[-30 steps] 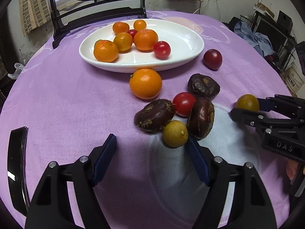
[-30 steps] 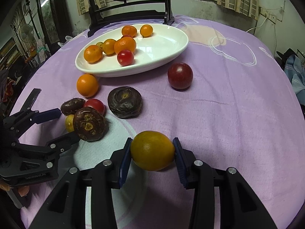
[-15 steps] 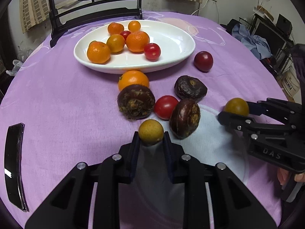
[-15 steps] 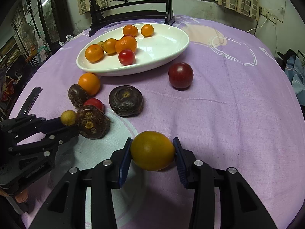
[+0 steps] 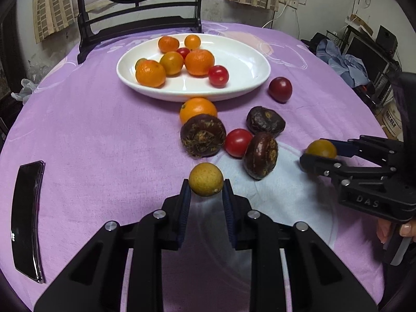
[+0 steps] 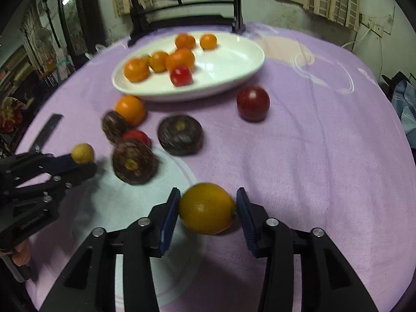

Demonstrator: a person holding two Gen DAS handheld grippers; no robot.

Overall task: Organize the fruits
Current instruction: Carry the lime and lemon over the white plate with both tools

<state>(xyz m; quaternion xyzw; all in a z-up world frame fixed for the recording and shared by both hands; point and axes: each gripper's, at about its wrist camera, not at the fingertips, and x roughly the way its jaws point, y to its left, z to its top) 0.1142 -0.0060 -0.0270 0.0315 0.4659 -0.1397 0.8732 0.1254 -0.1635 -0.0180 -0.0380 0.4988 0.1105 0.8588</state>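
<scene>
Jaws of both grippers clamp yellow fruits, with bare cloth [image 6: 325, 156] stretching rightward.

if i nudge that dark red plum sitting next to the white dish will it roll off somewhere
Probably yes: the plum is round and smooth, resting free on the tablecloth, so a nudge should roll it. The soft cloth may slow it soon. The dish stands close beside it and would likely stop a roll that way.
</scene>
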